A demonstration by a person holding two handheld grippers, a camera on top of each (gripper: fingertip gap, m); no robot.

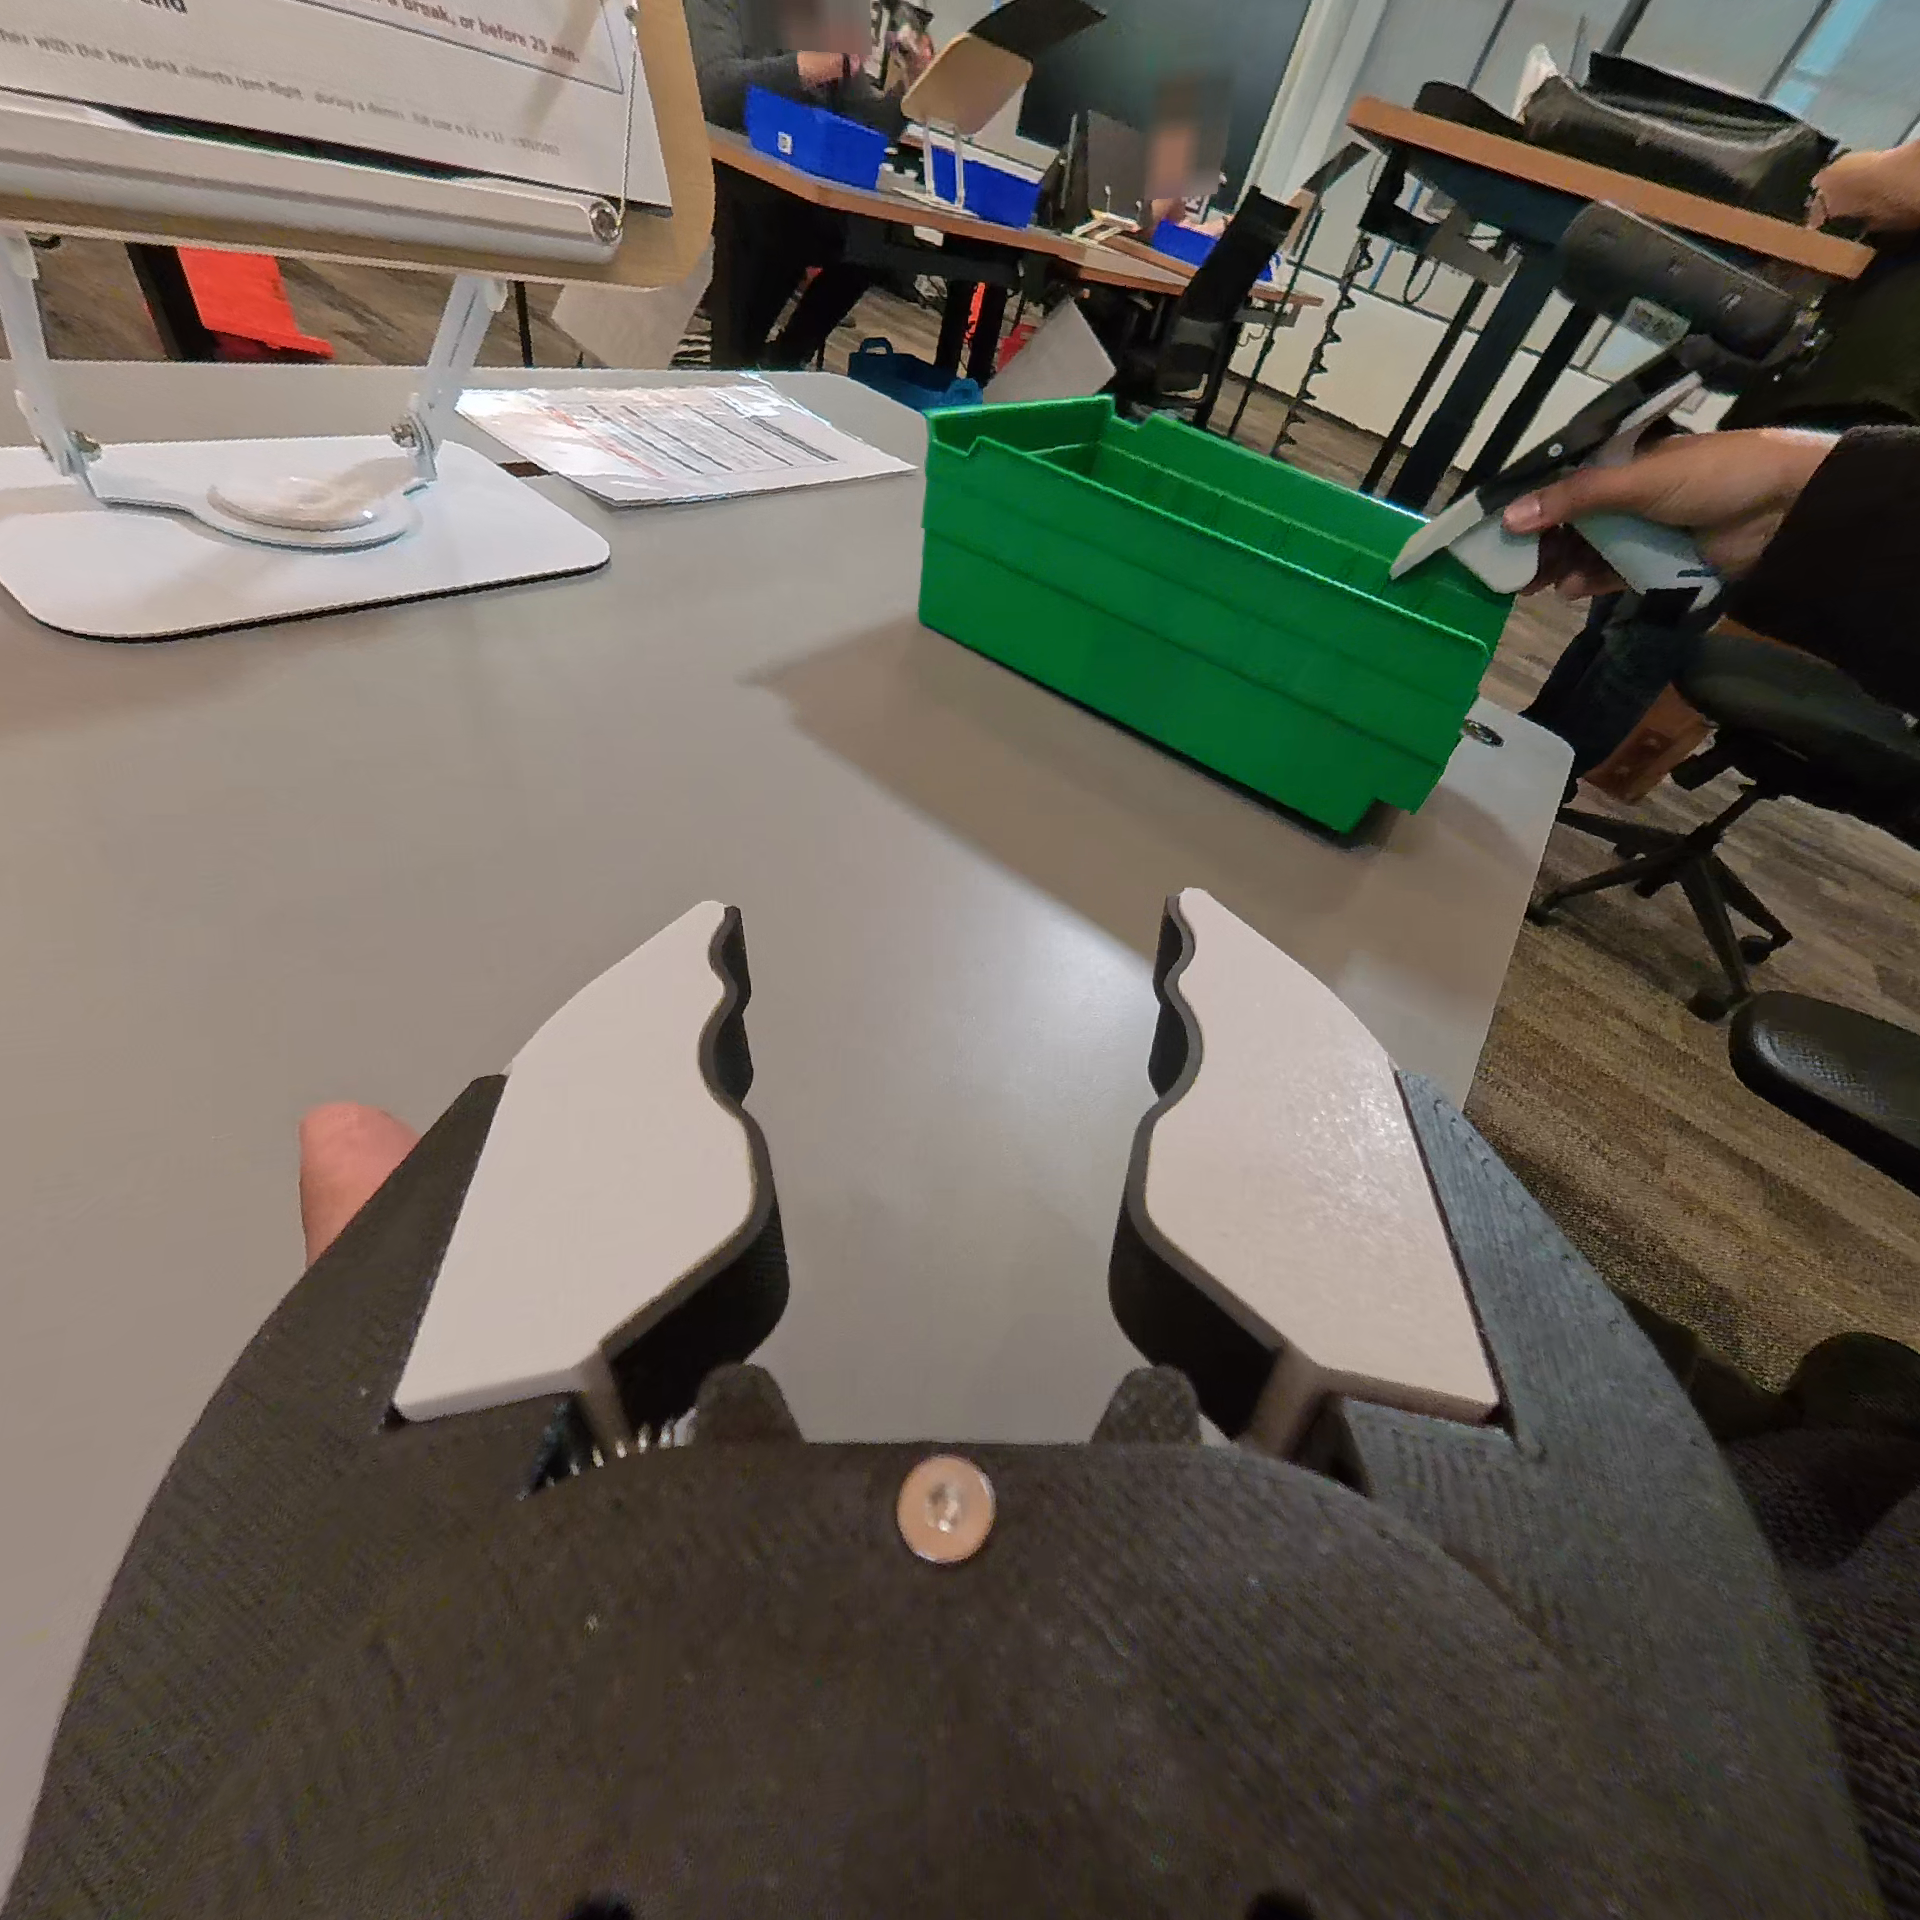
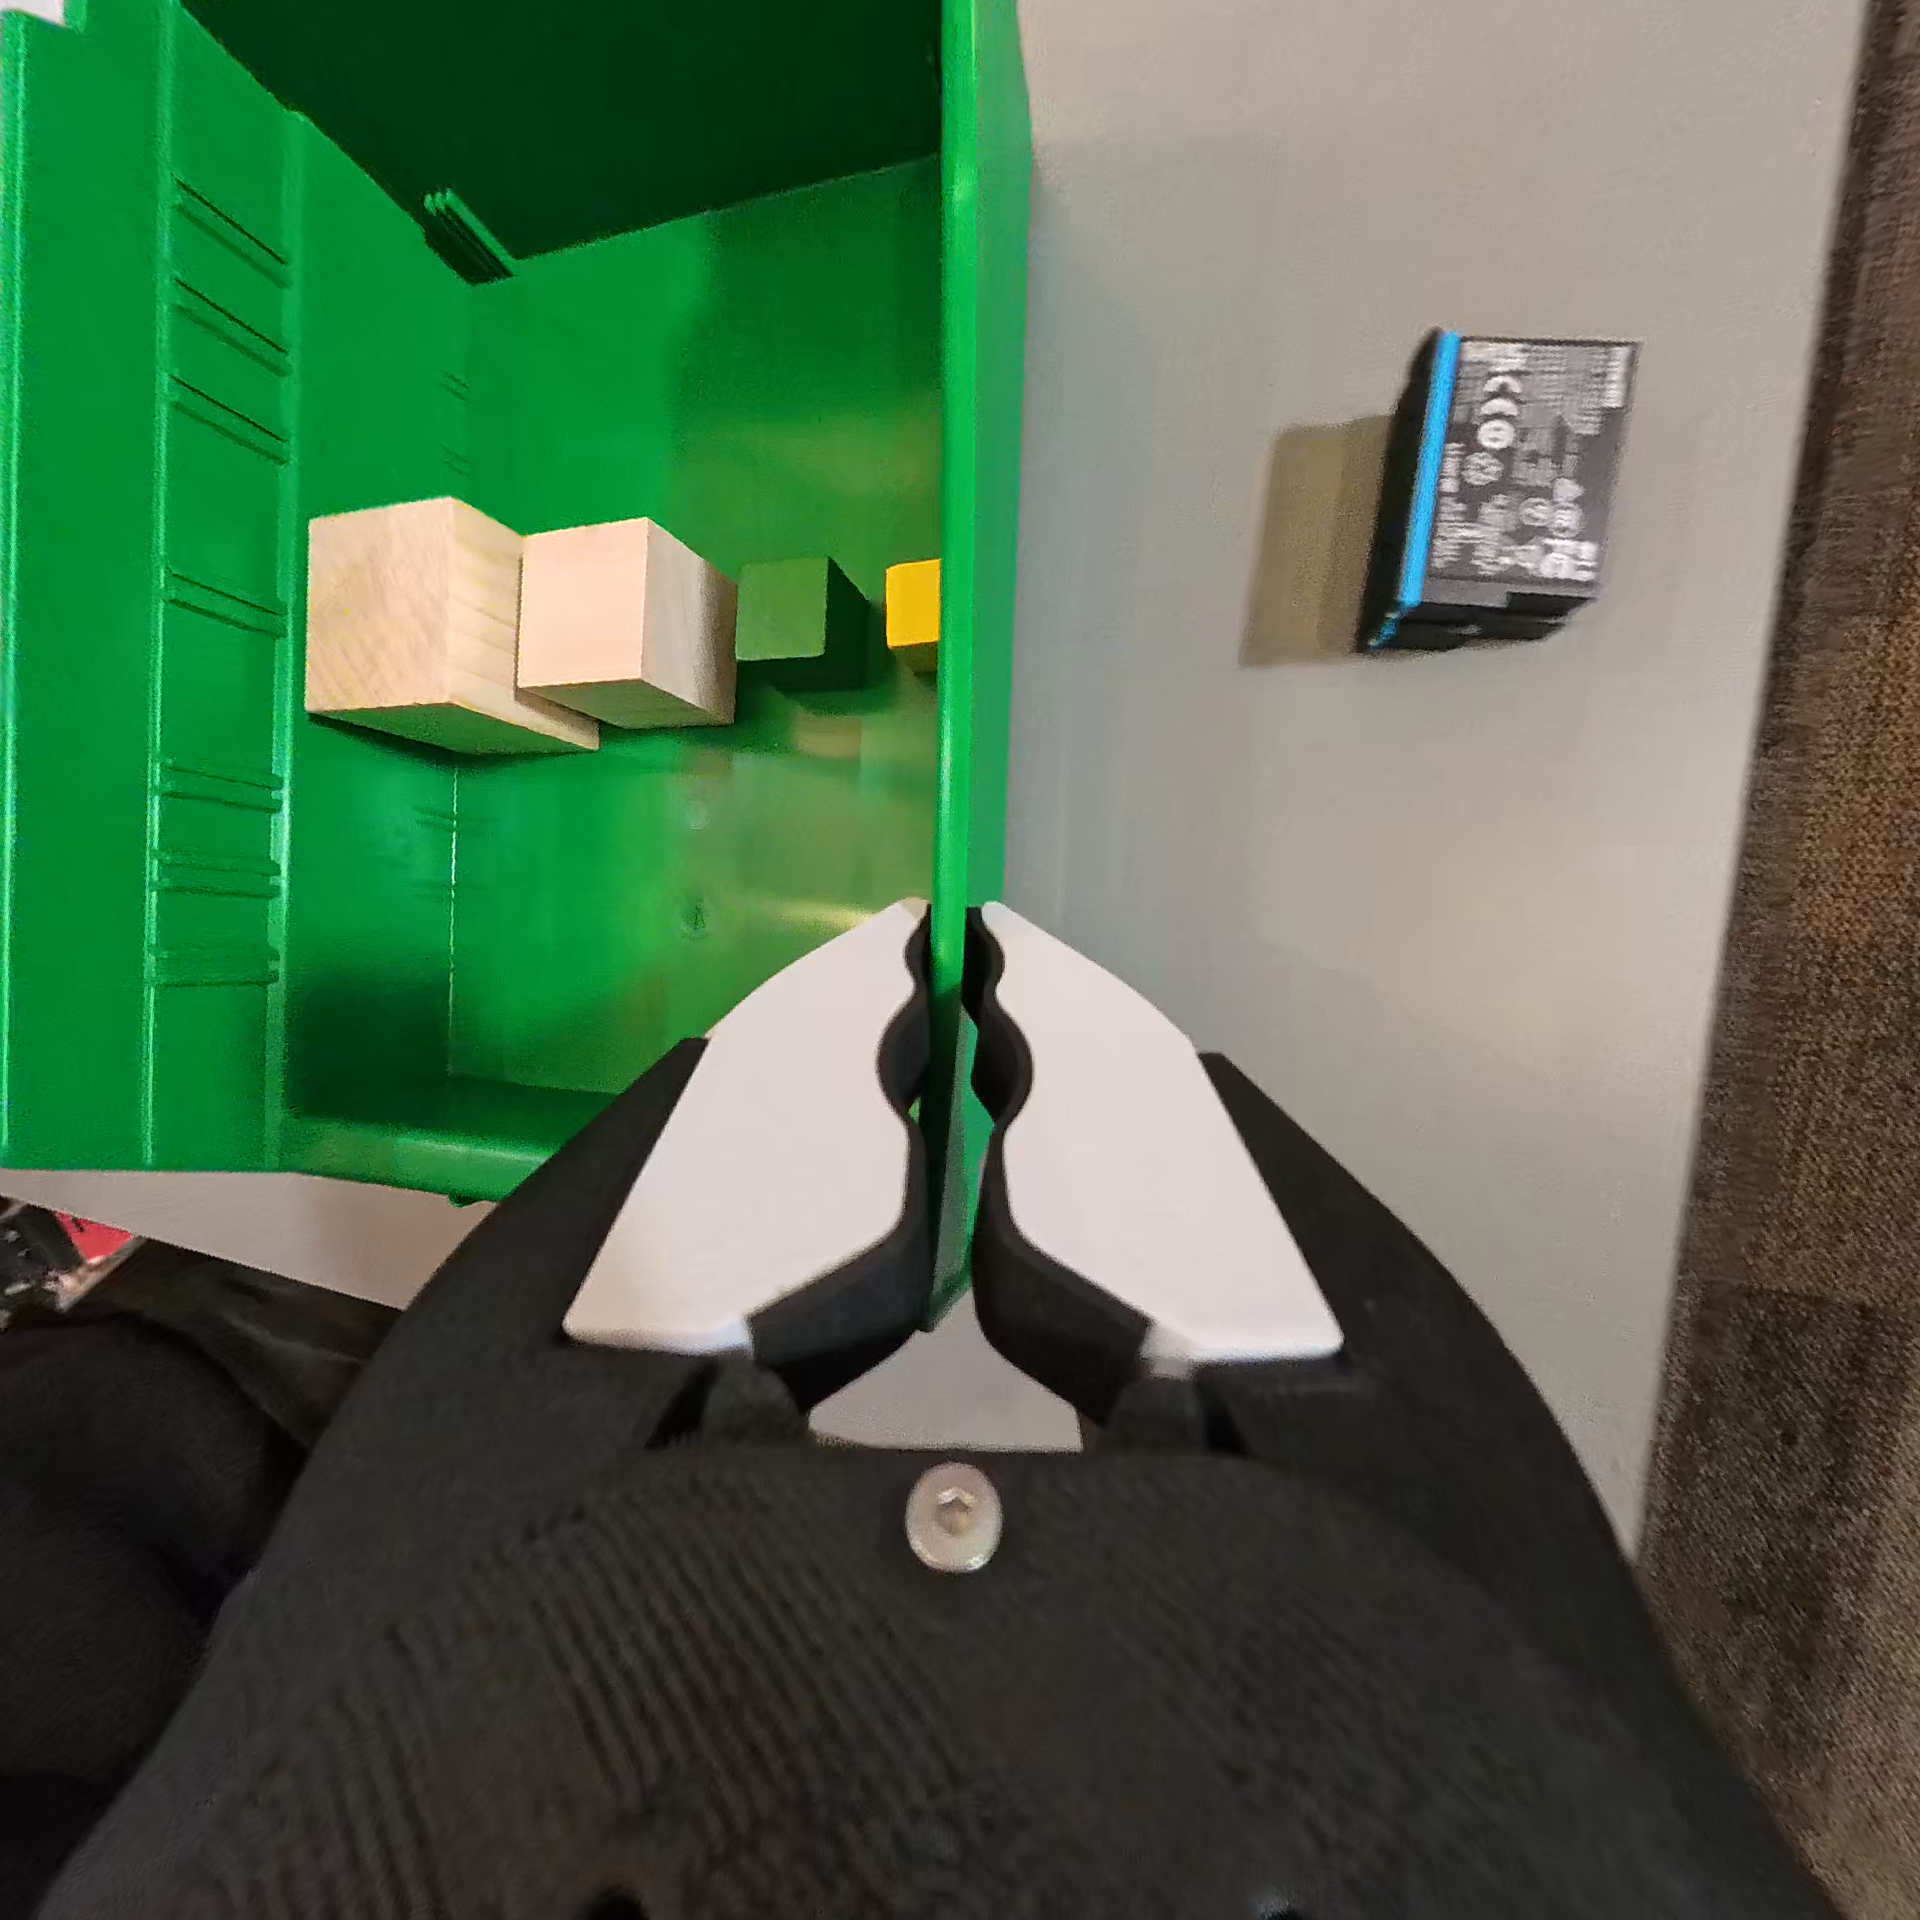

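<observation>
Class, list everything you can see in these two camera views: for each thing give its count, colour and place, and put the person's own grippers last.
Bin: one, green, on the table's right part.
Wooden blocks: two, pale, inside the bin.
Green block: one, inside the bin beside them.
Yellow block: one, partly hidden by the bin wall.
Battery: one, black with blue edge, on the table outside the bin.
Table: one, grey.
Stand: one, white, far left, holding a sheet.
Printed sheet: one, flat on the table.
Left gripper: open, over bare table.
Right gripper: shut on the bin wall.
</observation>
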